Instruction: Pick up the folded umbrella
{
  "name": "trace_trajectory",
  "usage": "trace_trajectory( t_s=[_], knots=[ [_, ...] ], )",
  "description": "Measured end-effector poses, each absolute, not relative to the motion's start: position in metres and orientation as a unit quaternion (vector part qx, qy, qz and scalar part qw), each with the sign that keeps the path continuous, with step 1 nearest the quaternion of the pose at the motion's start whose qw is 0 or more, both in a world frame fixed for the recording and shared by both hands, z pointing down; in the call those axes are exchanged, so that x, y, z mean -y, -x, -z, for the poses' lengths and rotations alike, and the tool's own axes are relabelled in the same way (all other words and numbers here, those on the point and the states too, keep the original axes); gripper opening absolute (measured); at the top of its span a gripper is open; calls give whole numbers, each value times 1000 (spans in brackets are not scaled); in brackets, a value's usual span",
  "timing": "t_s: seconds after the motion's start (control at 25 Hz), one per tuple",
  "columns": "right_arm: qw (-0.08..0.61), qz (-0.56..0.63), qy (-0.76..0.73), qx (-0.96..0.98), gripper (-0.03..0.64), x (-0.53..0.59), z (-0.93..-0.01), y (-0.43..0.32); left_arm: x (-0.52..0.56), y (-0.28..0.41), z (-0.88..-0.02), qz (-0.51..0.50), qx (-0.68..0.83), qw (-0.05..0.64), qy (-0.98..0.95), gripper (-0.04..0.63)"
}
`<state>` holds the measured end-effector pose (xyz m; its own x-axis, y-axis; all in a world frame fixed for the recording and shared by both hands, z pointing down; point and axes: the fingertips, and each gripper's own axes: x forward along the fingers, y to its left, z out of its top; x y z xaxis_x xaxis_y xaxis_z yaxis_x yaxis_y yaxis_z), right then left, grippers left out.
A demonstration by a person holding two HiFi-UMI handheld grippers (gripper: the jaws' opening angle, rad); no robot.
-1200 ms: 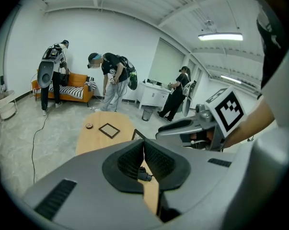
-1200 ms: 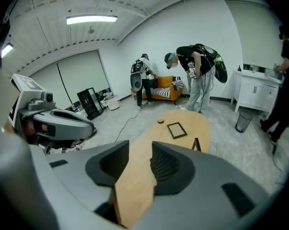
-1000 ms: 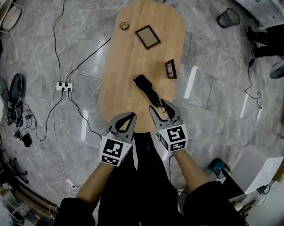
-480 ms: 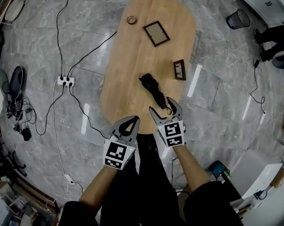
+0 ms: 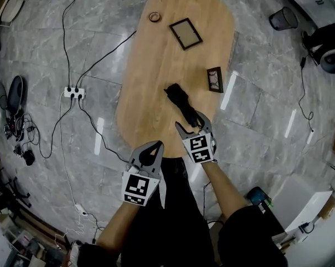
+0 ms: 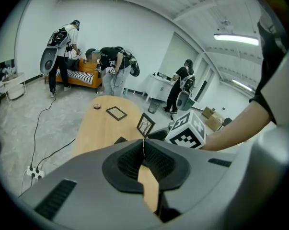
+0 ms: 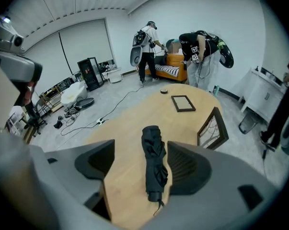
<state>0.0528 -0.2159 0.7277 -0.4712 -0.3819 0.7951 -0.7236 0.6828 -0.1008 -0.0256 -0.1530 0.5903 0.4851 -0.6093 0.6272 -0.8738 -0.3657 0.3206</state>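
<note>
The folded black umbrella (image 5: 180,100) lies on the oval wooden table (image 5: 150,82), its strap end toward me. My right gripper (image 5: 190,125) hovers over that near end. Its jaws have just been opening and now stand wide. In the right gripper view the umbrella (image 7: 154,169) lies lengthwise between the two jaws of that gripper (image 7: 140,148), and neither pad touches it. My left gripper (image 5: 149,147) hangs at the table's near edge, left of the umbrella. In the left gripper view it (image 6: 143,145) is shut with nothing in it.
A flat picture frame (image 5: 185,33) and a tape roll (image 5: 154,16) lie at the table's far end. A small standing frame (image 5: 214,79) is right of the umbrella. A power strip (image 5: 74,92) with cables lies on the floor at left. People (image 7: 199,51) stand by an orange sofa beyond.
My right gripper has dropped toward the umbrella's near end and its jaws have spread wider. The left gripper has sunk a little and stays shut.
</note>
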Motion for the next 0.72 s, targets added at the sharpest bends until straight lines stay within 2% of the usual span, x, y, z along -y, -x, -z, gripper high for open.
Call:
trace_trajectory(
  t_s=[0.72],
  knots=[
    [483,-262,-317,773,330,228,-839,-63,130,46,-628,-220,475,354,-775,15]
  ],
)
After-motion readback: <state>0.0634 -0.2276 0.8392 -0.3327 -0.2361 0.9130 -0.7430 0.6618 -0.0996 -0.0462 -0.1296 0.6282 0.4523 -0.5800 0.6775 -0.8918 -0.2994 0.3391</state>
